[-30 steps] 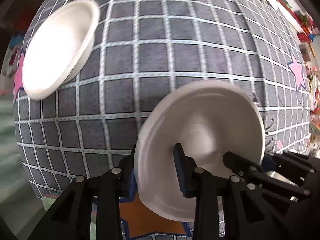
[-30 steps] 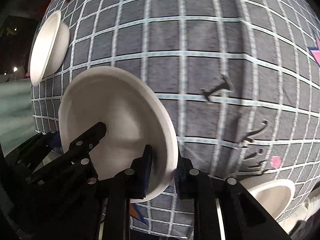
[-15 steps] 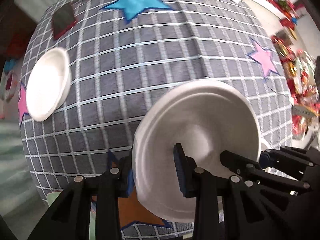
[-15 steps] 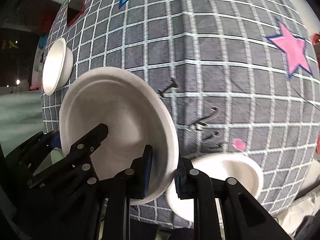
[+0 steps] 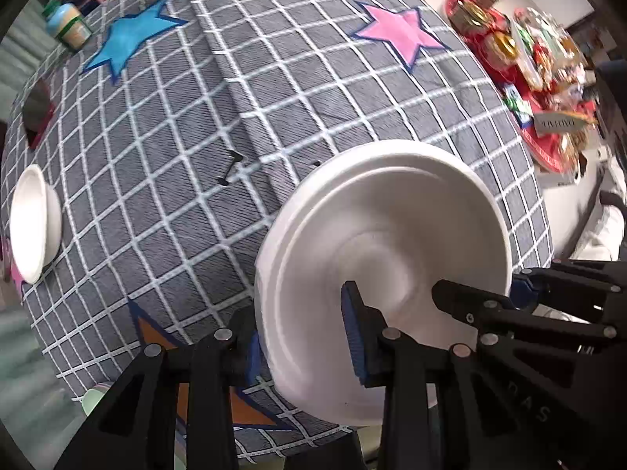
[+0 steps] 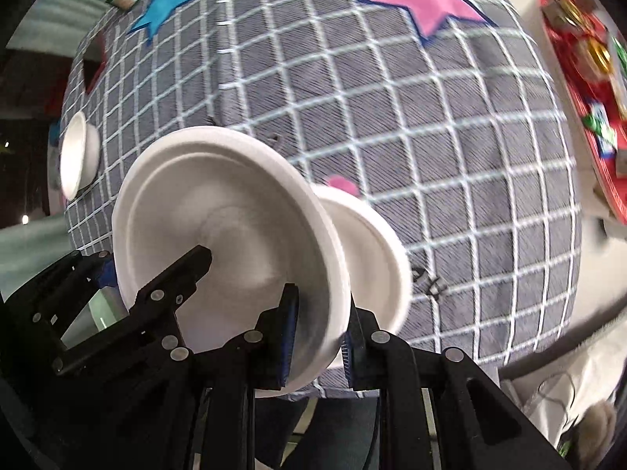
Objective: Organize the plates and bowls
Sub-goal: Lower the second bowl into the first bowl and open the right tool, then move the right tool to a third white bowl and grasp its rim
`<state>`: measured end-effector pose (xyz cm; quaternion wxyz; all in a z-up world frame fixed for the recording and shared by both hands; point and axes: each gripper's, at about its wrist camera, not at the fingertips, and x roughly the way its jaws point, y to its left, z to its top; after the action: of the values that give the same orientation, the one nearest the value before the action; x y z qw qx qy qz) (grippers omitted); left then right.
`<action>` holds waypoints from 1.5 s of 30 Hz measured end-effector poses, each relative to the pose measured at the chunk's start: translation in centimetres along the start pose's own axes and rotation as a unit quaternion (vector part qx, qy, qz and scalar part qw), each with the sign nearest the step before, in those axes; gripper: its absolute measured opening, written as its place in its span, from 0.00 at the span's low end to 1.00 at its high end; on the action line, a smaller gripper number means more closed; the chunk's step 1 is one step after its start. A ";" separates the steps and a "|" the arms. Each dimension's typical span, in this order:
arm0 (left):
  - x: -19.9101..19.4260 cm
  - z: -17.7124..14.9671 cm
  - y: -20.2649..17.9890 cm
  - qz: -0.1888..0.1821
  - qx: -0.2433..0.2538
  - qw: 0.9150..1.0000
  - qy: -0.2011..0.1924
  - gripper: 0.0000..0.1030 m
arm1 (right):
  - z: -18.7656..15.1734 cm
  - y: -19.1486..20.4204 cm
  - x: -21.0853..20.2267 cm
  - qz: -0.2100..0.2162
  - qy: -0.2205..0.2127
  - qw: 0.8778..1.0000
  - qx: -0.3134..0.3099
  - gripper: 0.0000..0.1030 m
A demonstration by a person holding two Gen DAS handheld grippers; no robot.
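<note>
Both grippers hold one white paper plate [image 5: 384, 235] above the checked grey tablecloth [image 5: 203, 149]. My left gripper [image 5: 305, 337] is shut on the plate's near-left rim. My right gripper [image 6: 317, 333] is shut on the same plate [image 6: 219, 211] at its near-right rim. In the right wrist view a second white plate [image 6: 372, 243] lies on the cloth just behind the held one, near the table's front edge. A white bowl [image 5: 33, 223] stands at the far left edge of the table; it also shows in the right wrist view [image 6: 76, 156].
A small jar [image 5: 68, 29] stands at the back left of the table. A red tray of wrapped sweets [image 5: 525, 55] sits off the right side. Star patches, blue [image 5: 129, 39] and pink [image 5: 399, 29], are on the cloth.
The held plate has been carried rightwards and lifted with both grippers still shut on it. The bowl has receded to the left, and the second plate has come under the held one.
</note>
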<state>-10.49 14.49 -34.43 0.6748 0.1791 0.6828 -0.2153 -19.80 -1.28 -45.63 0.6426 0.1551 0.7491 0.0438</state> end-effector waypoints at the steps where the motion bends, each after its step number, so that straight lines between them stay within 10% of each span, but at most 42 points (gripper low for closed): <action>1: 0.2 0.2 -0.8 -0.001 0.004 1.000 0.003 0.36 | -0.2 -0.3 0.2 0.000 0.002 1.000 0.005 0.22; 9: 2.3 0.3 -3.4 -0.005 0.018 1.000 0.016 0.39 | -1.3 -2.2 0.5 -0.006 0.010 1.000 0.021 0.22; 15: 4.1 -1.9 -1.3 0.010 0.011 1.000 0.008 0.71 | -1.8 -3.1 0.9 -0.021 0.017 0.999 0.024 0.22; 21: 2.9 -3.1 2.6 0.009 -0.035 0.999 0.001 0.77 | -2.1 -4.9 -0.2 -0.046 -0.005 0.998 0.034 0.79; 27: 2.8 -4.4 6.7 0.008 -0.077 0.997 0.004 0.78 | -1.3 -6.0 -1.3 -0.035 -0.017 0.998 0.042 0.80; 30: 1.2 -5.8 9.2 0.007 -0.089 0.996 -0.004 0.78 | -0.4 -4.8 -1.4 -0.025 -0.012 0.999 0.038 1.00; 45: -3.4 -8.0 23.7 0.026 -0.204 0.978 -0.039 0.78 | 2.0 5.2 -1.3 -0.023 -0.027 0.998 -0.045 1.00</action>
<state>-4.45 38.89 -32.29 0.7283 0.0475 0.6809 -0.0606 -16.72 3.04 -43.38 0.6696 0.1096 0.7323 0.0582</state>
